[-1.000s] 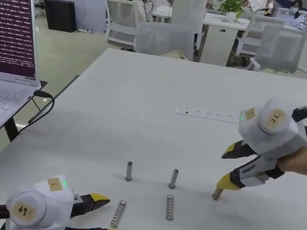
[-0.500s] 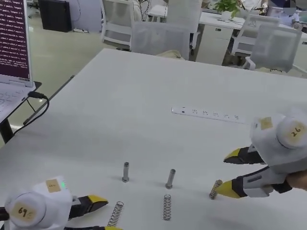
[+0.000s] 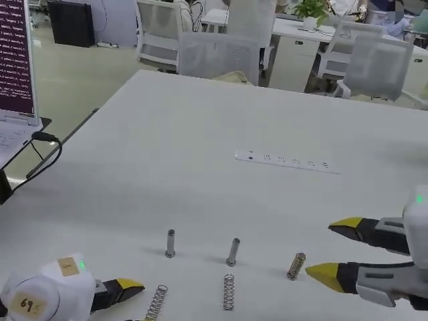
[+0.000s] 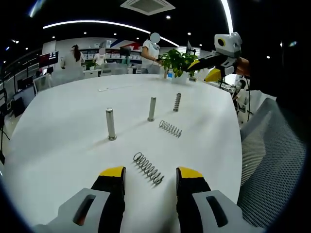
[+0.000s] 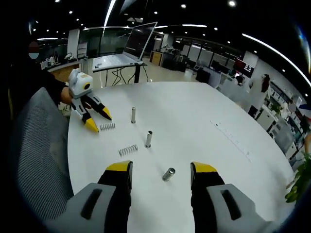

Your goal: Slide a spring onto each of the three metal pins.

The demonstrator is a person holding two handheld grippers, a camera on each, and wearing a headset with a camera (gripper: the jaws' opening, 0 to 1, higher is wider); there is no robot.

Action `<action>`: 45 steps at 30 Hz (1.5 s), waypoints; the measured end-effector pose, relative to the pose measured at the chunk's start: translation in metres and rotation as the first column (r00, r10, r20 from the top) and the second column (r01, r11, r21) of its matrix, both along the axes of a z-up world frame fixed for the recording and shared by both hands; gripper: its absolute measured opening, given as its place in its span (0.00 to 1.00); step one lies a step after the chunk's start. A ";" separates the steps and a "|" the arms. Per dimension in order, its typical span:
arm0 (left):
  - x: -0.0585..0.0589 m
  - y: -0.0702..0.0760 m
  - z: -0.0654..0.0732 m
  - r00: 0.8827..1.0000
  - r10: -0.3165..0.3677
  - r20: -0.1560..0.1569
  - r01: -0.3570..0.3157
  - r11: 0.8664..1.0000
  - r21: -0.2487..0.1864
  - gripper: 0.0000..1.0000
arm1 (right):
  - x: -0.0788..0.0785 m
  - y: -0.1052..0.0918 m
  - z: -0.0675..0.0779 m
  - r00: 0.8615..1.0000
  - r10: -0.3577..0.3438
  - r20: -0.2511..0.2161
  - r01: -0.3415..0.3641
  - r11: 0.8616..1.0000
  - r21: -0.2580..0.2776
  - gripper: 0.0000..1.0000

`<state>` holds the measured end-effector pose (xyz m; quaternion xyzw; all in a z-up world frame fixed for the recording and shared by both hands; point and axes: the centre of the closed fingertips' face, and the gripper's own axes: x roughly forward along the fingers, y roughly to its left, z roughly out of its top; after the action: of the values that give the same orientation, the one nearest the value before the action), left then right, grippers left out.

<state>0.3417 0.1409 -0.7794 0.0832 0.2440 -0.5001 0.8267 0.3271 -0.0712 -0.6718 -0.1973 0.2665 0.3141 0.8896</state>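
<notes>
Two bare metal pins (image 3: 170, 243) (image 3: 233, 251) stand upright on the white table (image 3: 200, 147). A third pin (image 3: 296, 265) to their right wears a spring. Two loose springs (image 3: 156, 301) (image 3: 229, 291) lie in front of the bare pins. My right gripper (image 3: 334, 249) is open, a short way right of the sprung pin (image 5: 168, 174) and holding nothing. My left gripper (image 3: 136, 302) is open at the bottom left, its tips just short of the nearest loose spring (image 4: 148, 169). The left gripper view has the pins (image 4: 111, 124) (image 4: 152, 108) and the second spring (image 4: 170, 128) beyond.
A white power strip (image 3: 287, 161) lies across the middle of the table. A laptop (image 3: 13, 67) with a black cable (image 3: 40, 157) sits on a side desk at the left. Office chairs (image 3: 221, 53) stand past the far edge.
My right gripper has drawn back to the right and lower, away from the spring that stays on the right pin. The left gripper has hardly moved. The head camera has shifted.
</notes>
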 end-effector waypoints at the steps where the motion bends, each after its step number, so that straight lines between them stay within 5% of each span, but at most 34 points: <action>1: 0.000 0.000 0.000 1.000 -0.001 0.001 0.001 1.000 0.002 0.36 | -0.005 -0.002 -0.003 1.000 -0.008 -0.008 0.008 1.000 0.005 0.46; 8: 0.000 -0.002 -0.002 1.000 -0.005 0.003 0.005 1.000 0.004 0.34 | -0.026 -0.015 -0.024 0.996 -0.069 -0.054 0.072 0.996 0.047 0.47; 24: 0.000 -0.001 -0.004 1.000 -0.007 0.010 0.007 1.000 0.018 0.30 | -0.039 -0.018 -0.037 0.993 -0.120 -0.021 0.122 0.975 0.183 0.66; 32: 0.001 0.000 -0.005 1.000 -0.006 0.013 0.006 1.000 0.025 0.27 | -0.041 -0.016 -0.046 0.991 -0.127 -0.034 0.131 0.969 0.209 0.80; 45: 0.003 0.003 -0.006 0.999 -0.012 0.037 0.010 0.999 0.042 0.18 | -0.041 -0.017 -0.047 0.990 -0.134 -0.044 0.140 0.967 0.213 0.80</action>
<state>0.3449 0.1438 -0.7855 0.1110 0.2385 -0.4979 0.8264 0.2859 -0.0878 -0.7189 -0.0759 0.2569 0.2819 0.9213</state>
